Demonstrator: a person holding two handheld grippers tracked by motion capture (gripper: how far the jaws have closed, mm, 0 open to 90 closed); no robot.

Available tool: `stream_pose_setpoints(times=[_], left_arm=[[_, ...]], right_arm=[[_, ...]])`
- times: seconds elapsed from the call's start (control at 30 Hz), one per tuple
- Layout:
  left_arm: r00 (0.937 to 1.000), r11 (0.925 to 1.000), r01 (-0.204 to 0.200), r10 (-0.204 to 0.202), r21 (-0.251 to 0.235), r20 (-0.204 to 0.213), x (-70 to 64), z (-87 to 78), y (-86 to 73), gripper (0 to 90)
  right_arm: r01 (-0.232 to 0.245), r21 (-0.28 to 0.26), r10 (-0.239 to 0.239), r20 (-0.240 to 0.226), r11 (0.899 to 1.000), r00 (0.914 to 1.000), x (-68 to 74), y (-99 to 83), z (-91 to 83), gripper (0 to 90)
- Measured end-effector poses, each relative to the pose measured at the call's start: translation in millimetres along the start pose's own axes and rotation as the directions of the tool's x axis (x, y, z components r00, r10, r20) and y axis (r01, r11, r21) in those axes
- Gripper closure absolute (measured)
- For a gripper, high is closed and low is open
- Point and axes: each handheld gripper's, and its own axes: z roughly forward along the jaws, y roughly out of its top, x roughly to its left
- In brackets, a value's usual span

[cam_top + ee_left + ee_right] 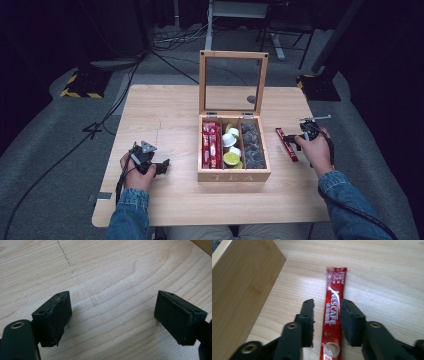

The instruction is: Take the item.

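Sachet, red Nescafé coffee stick (333, 312): flat on pale wooden tabletop (165, 110), right of centre in the high view, just beside open wooden tea box (234, 175). Right gripper (327, 316): fingers part-open, straddling the stick, not clamped. Left gripper (112, 317): fingers wide apart, empty, lower left. Risk: thin foil may slide or buckle as the fingers close against the tabletop.
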Motion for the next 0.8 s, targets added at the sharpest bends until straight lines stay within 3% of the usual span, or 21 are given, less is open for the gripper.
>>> stream_pose_setpoints(times=[0.23, 0.63, 0.8], left_arm=[[1.0, 1.0, 0.009, -0.009, 0.0, 0.0, 1.1, 0.5, 0.5, 14.7], [0.9999, 0.9999, 0.011, -0.011, 0.003, -0.005, 3.4, 4.4, 4.4, 13.1], [0.9999, 0.9999, 0.013, -0.013, 0.007, -0.004, 3.4, 5.1, 5.3, 12.6]], right_arm=[[0.037, -0.085, -0.036, 0.023, 0.996, 0.9991, -0.4, 0.8, -13.0, 46.5], [0.1, -0.181, -0.103, -0.011, 0.978, 0.9946, 13.9, 13.0, -45.5, 41.8], [0.134, -0.223, -0.144, -0.027, 0.966, 0.9892, 25.6, 21.8, -57.7, 40.9]])
